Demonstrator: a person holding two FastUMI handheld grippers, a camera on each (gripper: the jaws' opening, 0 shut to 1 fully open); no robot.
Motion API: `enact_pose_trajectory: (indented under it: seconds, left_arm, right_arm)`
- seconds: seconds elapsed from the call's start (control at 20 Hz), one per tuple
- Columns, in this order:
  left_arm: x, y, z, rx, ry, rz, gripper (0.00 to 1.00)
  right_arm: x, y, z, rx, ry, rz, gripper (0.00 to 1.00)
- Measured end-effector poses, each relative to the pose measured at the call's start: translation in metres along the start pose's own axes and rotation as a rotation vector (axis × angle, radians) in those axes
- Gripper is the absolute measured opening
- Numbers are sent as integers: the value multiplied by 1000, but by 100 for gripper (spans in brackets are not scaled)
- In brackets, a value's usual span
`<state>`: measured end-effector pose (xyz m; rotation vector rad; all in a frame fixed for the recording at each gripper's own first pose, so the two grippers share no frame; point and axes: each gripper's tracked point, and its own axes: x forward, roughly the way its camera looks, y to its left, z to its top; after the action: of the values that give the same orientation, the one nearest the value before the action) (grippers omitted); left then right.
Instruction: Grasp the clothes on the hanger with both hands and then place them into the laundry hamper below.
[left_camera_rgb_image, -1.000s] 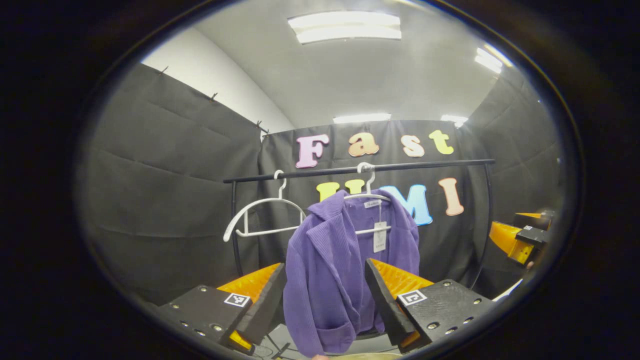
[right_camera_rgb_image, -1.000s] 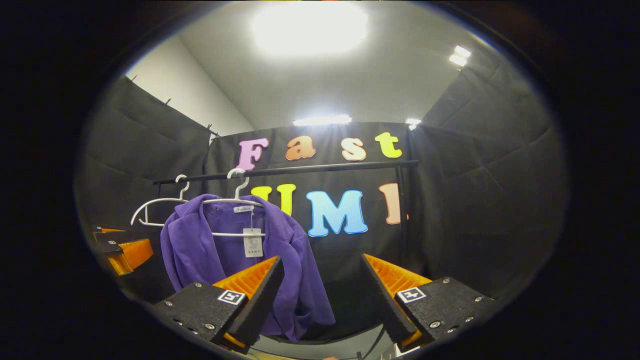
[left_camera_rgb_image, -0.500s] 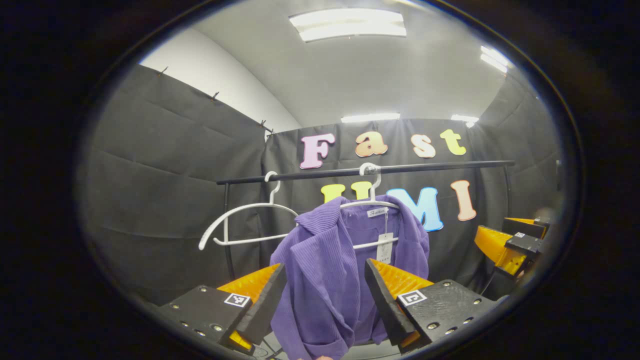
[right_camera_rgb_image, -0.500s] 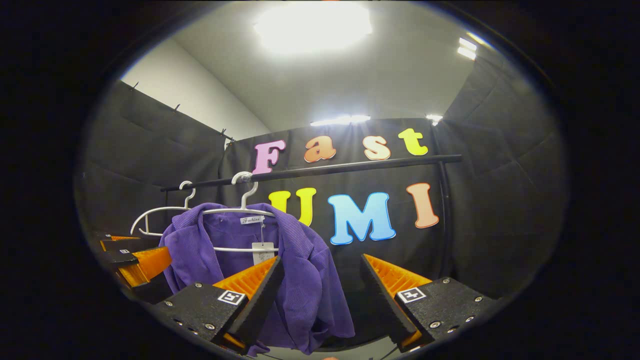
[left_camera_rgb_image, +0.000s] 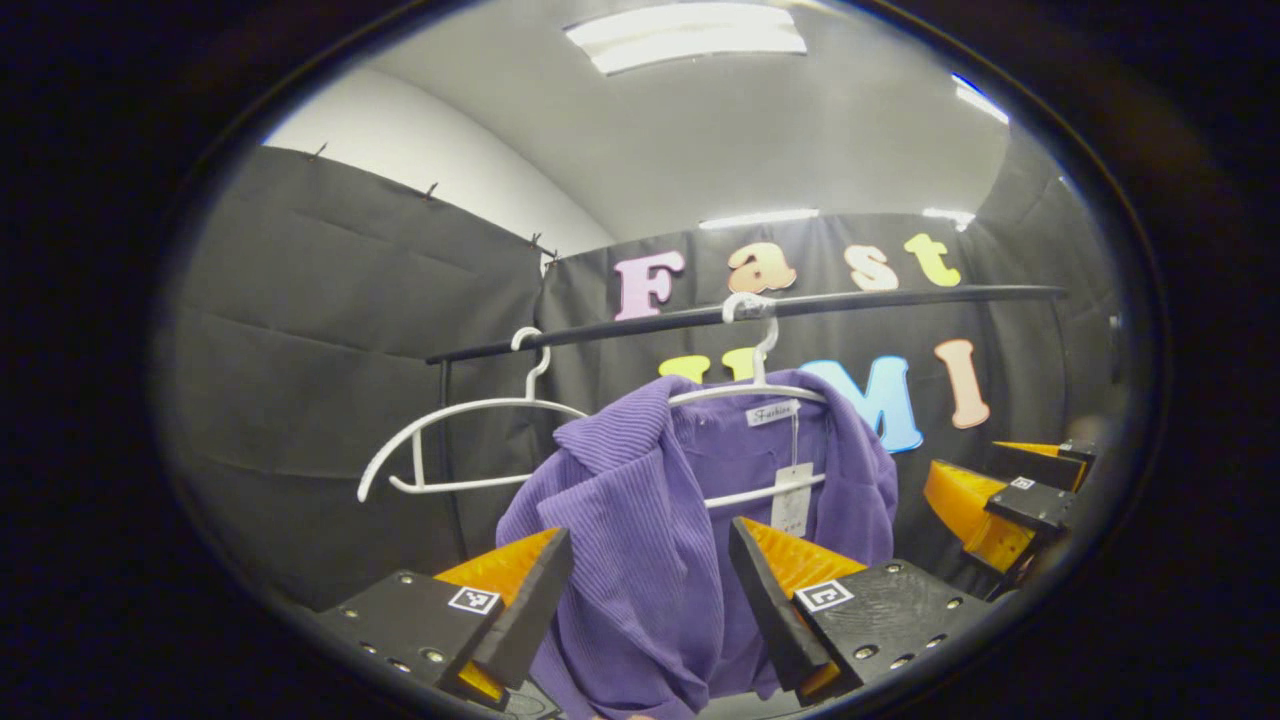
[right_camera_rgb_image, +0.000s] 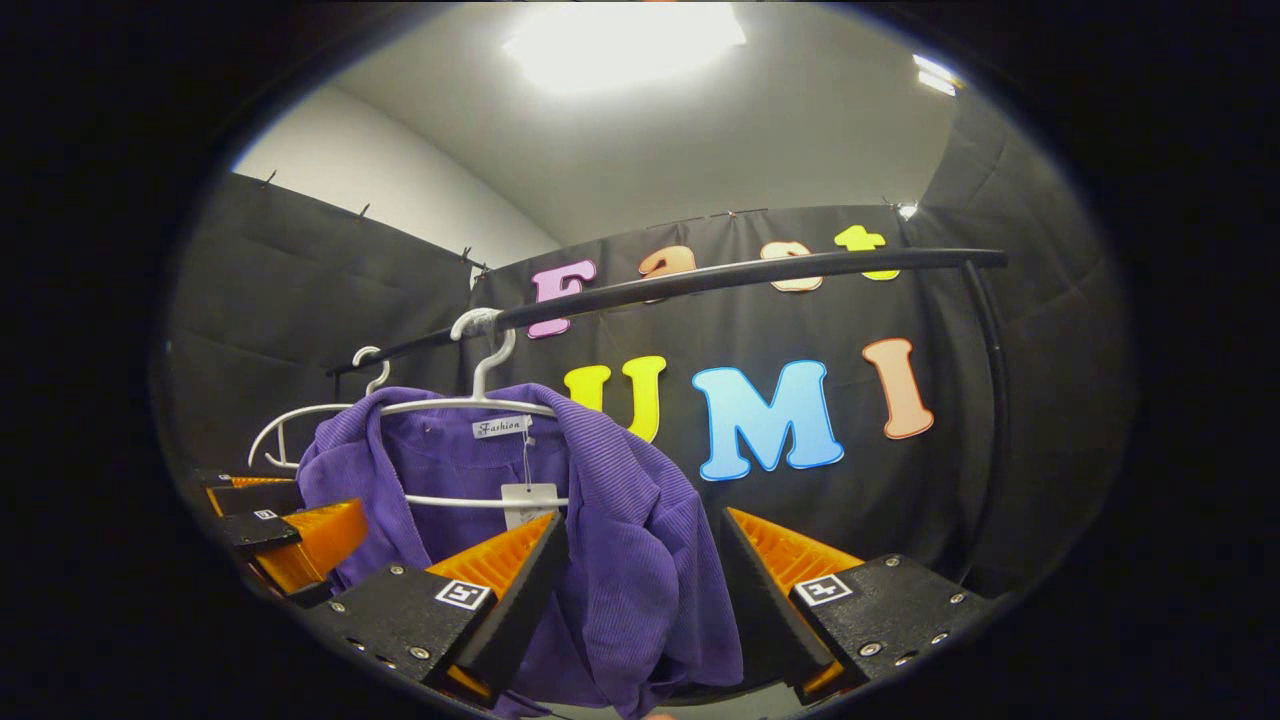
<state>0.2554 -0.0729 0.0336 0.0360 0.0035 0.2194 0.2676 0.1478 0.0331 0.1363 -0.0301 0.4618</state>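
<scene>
Change since a second ago: both of your grippers have closed in on the purple jacket (left_camera_rgb_image: 640, 540) — it and the rail (left_camera_rgb_image: 740, 312) sit larger and higher in both views than before.
Empty hanger: a bare white hanger (left_camera_rgb_image: 455, 445) hangs at the left end of the rail, just beside the jacket's collar.
Jacket: it hangs on a second white hanger (left_camera_rgb_image: 762, 385) hooked over the black rail; a paper tag (left_camera_rgb_image: 792, 498) dangles inside the neck. In the right gripper view the same jacket (right_camera_rgb_image: 620, 560) fills the lower left, under its hanger (right_camera_rgb_image: 480, 395) and the rail (right_camera_rgb_image: 740, 275).
Left gripper: your left gripper (left_camera_rgb_image: 650, 590) has its jaws spread wide, with the jacket's left shoulder and sleeve showing between the two fingers — you can't tell from this view whether either finger touches the cloth, and nothing is pinched. In the right gripper view it (right_camera_rgb_image: 290, 530) sits at the far left, just beside the jacket's left sleeve.
Right gripper: your right gripper (right_camera_rgb_image: 640, 590) is also wide apart, the jacket's right sleeve showing between its fingers, not clamped. In the left gripper view it (left_camera_rgb_image: 1000, 495) shows at the right edge, near the jacket's right shoulder but apart from it.
</scene>
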Motion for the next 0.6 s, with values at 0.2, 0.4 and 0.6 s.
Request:
enact_pose_trajectory:
  seconds: [0.2,0.4,0.6]
  left_arm:
    - [19,0,-8,41,14,42,90]
    - [34,7,-16,85,29,97,91]
    - [48,7,-21,126,28,129,91]
  right_arm:
    - [29,12,-10,12,4,61,94]
    - [53,20,-31,14,37,98,92]
    - [73,23,-54,21,81,113,94]
